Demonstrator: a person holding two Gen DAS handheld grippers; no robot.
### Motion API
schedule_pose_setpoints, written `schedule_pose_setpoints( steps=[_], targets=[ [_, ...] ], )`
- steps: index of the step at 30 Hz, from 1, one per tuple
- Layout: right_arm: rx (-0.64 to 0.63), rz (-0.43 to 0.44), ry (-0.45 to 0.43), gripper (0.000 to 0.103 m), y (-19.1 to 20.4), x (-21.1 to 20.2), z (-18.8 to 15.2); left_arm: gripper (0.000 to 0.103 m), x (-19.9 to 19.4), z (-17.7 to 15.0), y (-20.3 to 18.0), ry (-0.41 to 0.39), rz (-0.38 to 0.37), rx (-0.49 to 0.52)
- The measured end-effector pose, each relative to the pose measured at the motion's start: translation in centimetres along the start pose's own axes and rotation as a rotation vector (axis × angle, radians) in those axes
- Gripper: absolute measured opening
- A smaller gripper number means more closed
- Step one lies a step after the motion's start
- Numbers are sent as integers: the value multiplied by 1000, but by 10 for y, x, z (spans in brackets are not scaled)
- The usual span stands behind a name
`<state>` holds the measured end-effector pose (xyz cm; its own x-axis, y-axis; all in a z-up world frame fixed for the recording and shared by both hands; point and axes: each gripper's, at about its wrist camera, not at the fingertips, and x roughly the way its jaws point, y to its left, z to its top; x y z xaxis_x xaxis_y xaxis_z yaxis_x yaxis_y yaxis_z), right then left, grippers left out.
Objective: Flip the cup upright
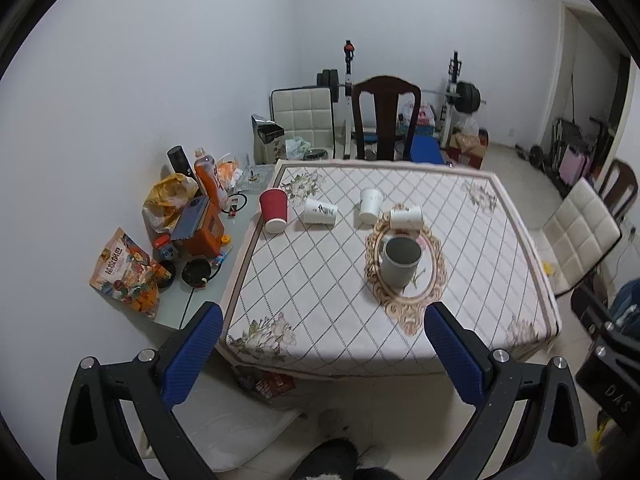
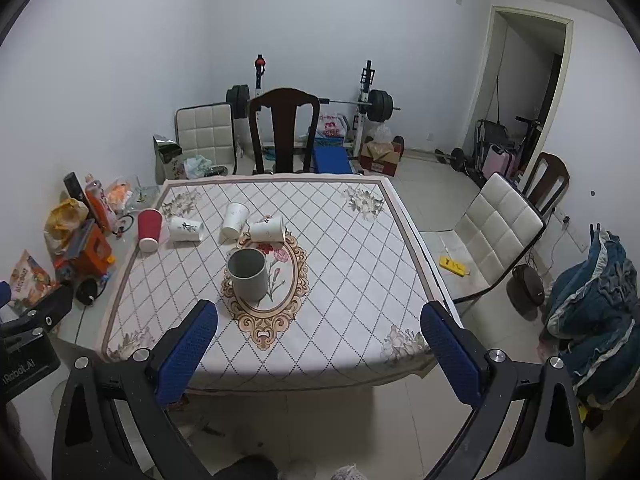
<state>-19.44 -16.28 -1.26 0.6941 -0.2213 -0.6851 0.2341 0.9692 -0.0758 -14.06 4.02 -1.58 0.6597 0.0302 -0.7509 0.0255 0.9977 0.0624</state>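
Note:
A grey cup [image 1: 400, 263] stands upright on the oval motif of the table cloth; it also shows in the right wrist view [image 2: 248, 274]. Behind it lie three white paper cups on their sides [image 1: 320, 212] [image 1: 370, 205] [image 1: 406, 218], also in the right wrist view [image 2: 186, 229] [image 2: 235, 220] [image 2: 267, 229]. A red paper cup [image 1: 274, 211] [image 2: 149, 229] stands mouth-down at the table's left edge. My left gripper [image 1: 322, 318] and right gripper [image 2: 318, 316] are open and empty, held back from the table's near edge.
The table [image 1: 512, 276] has a quilted diamond cloth. A side surface on the left holds snack bags, bottles and an orange box [image 1: 208, 228]. A dark wooden chair [image 1: 386, 120] stands behind the table, a white padded chair [image 2: 496, 236] to the right. Weights stand at the back wall.

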Motion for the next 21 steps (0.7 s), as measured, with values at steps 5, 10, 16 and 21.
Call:
schedule_pose_setpoints(
  steps=[5, 10, 16, 21],
  targets=[
    [-3, 9, -9, 103, -2, -9, 2, 103, -8, -5, 1, -16, -7, -31],
    [-10, 11, -10, 103, -5, -12, 3, 103, -12, -3, -1, -30, -10, -46],
    [-12, 2, -11, 103, -5, -9, 5, 103, -14, 0, -5, -39, -13, -54],
    [-27, 14, -2, 103, -6, -3, 9, 103, -10, 1, -8, -32, -8, -61]
  ],
)
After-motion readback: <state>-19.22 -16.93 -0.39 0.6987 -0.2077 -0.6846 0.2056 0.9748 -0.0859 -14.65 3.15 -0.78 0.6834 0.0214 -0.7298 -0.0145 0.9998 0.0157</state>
